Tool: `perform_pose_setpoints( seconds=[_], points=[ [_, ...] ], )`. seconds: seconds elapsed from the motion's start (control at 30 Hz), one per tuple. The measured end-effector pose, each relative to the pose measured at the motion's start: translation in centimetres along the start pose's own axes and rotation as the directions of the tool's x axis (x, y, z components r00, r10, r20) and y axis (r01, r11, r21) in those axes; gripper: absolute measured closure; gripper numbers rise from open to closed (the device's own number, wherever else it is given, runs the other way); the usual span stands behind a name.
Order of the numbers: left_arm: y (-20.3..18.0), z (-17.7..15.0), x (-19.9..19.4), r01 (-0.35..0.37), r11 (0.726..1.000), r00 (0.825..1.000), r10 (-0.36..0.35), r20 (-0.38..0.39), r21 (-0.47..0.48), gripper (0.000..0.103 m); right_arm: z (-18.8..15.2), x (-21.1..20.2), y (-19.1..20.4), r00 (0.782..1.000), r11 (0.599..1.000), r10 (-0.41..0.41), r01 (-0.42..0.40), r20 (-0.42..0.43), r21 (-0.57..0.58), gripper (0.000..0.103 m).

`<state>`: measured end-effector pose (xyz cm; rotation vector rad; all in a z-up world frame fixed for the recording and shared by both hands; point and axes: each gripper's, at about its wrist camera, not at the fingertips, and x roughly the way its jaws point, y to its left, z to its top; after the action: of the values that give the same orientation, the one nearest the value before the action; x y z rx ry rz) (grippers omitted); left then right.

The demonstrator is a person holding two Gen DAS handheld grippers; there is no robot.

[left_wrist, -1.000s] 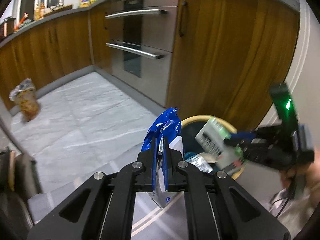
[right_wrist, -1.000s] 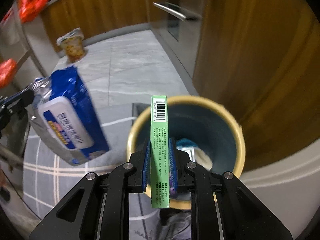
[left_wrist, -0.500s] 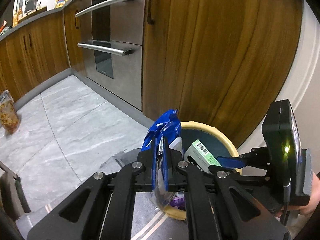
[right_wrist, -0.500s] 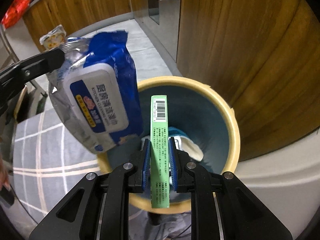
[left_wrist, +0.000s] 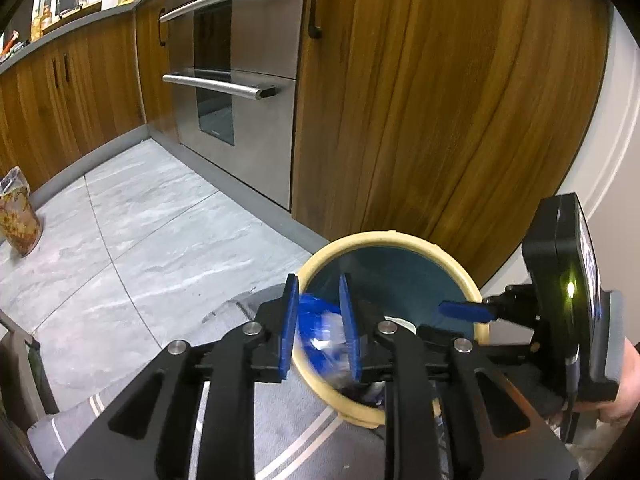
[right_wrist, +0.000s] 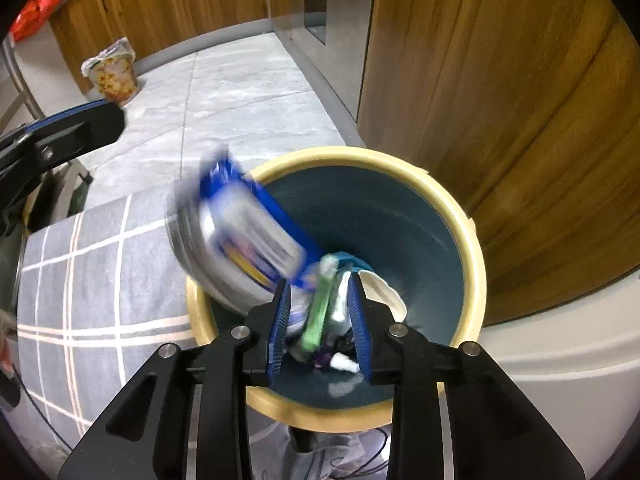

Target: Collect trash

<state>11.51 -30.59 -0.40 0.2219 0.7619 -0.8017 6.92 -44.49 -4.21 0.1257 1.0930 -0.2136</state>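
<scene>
A round bin with a cream rim (left_wrist: 384,236) (right_wrist: 460,216) and a dark blue inside stands on the floor by the wooden cabinet. It holds white and purple scraps. My left gripper (left_wrist: 319,314) hovers over the bin's near left rim, its jaws opening. A blue wipes pack (left_wrist: 320,332) (right_wrist: 240,236), blurred, drops loose from them into the bin. My right gripper (right_wrist: 320,320) (left_wrist: 464,312) points down into the bin, its jaws opening too. A green box (right_wrist: 318,316), tilted and blurred, slips free between its pads. The left gripper's finger (right_wrist: 80,124) shows at upper left.
A steel oven (left_wrist: 224,80) and wooden cabinets (left_wrist: 440,120) line the far side. A printed snack cup (left_wrist: 18,216) (right_wrist: 112,72) stands on the grey tiled floor. A grey checked rug (right_wrist: 100,280) lies left of the bin. A white curved wall (right_wrist: 560,340) is at right.
Both grippers have opened. The wipes pack has left the left jaws and falls towards the bin. The green box has come loose from the right jaws and tips downward.
</scene>
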Motion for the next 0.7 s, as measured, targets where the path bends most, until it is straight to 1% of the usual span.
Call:
perform_pose_setpoints(
  seconds=[0.2,0.37,0.43,0.47,0.5,0.53,0.57,0.6,0.63,0.67,0.7],
  points=[
    [0.6,-1.7,-2.9,-0.036,0.999,0.999,0.036,-0.010,0.013,0.082,-0.9,-1.7,0.8,1.000,1.000,0.005,-0.005,0.018,-0.016,0.072],
    [1.2,-3.8,-6.4,-0.057,0.998,0.998,0.056,-0.029,-0.018,0.082,-2.1,-4.4,2.5,0.998,0.998,0.024,-0.021,0.058,-0.054,0.072],
    [1.2,-4.6,-7.8,-0.066,0.998,0.997,0.065,-0.035,-0.020,0.079,-2.7,-5.7,3.5,0.997,0.998,0.038,-0.034,0.073,-0.056,0.070],
    [1.2,-5.1,-8.5,-0.071,0.997,0.997,0.070,-0.037,-0.020,0.073,-2.8,-6.1,3.6,0.996,0.998,0.045,-0.041,0.078,-0.053,0.065],
    [1.2,-5.7,-9.6,-0.082,0.996,0.996,0.082,-0.035,-0.022,0.062,-3.2,-6.6,3.9,0.995,0.998,0.047,-0.044,0.085,-0.046,0.061],
    [1.2,-6.1,-10.3,-0.088,0.996,0.996,0.087,-0.032,-0.023,0.057,-3.6,-7.2,4.3,0.994,0.998,0.045,-0.042,0.095,-0.041,0.056],
    [1.2,-6.6,-11.2,-0.094,0.995,0.995,0.094,-0.027,-0.026,0.048,-4.0,-7.7,4.6,0.994,0.999,0.041,-0.037,0.102,-0.038,0.054],
    [1.2,-6.9,-11.8,-0.099,0.995,0.995,0.098,-0.025,-0.028,0.044,-4.4,-8.3,4.9,0.993,0.999,0.033,-0.029,0.112,-0.035,0.052],
    [1.2,-7.3,-12.7,-0.102,0.994,0.995,0.101,-0.022,-0.029,0.043,-4.8,-8.9,5.1,0.992,0.999,0.023,-0.019,0.126,-0.029,0.046],
    [1.2,-7.6,-13.3,-0.104,0.994,0.994,0.104,-0.021,-0.031,0.039,-5.2,-9.5,5.1,0.990,1.000,0.014,-0.010,0.140,-0.023,0.037],
    [1.1,-7.7,-13.8,-0.110,0.993,0.994,0.109,-0.020,-0.033,0.033,-5.8,-10.1,5.2,0.988,1.000,0.003,-0.001,0.156,-0.016,0.033]
  ],
)
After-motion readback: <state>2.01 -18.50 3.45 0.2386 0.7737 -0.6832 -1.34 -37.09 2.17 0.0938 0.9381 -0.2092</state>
